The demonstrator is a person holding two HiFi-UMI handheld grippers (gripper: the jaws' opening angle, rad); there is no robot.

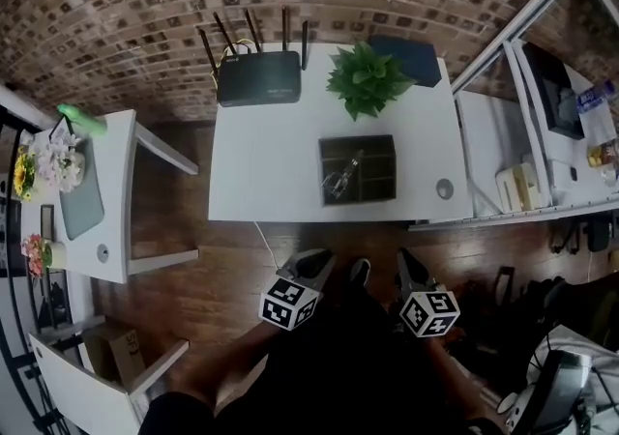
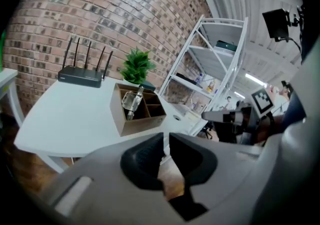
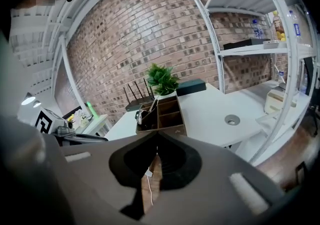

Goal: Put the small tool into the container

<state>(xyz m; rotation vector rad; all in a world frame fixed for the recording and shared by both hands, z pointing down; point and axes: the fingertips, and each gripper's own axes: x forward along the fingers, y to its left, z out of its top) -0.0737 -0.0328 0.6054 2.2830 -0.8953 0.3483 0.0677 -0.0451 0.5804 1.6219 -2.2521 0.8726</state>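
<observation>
Left gripper view: left claw point(image 2: 166, 138) barely apart, empty.

A red-brown brick wall point(image 1: 145, 8) backs the room. The floor point(image 1: 227, 278) is dark wood boards. A white table point(image 1: 271, 172) stands against the wall, with a smaller white table point(image 1: 121, 182) to its left and a white metal shelf rack point(image 1: 484, 148) to its right. A strip light point(image 2: 255, 80) glows overhead.

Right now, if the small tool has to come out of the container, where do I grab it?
Probably its upper end, coming from above: the small tool leans tilted inside one compartment of the container, and the compartment walls would likely block any side approach.
</observation>
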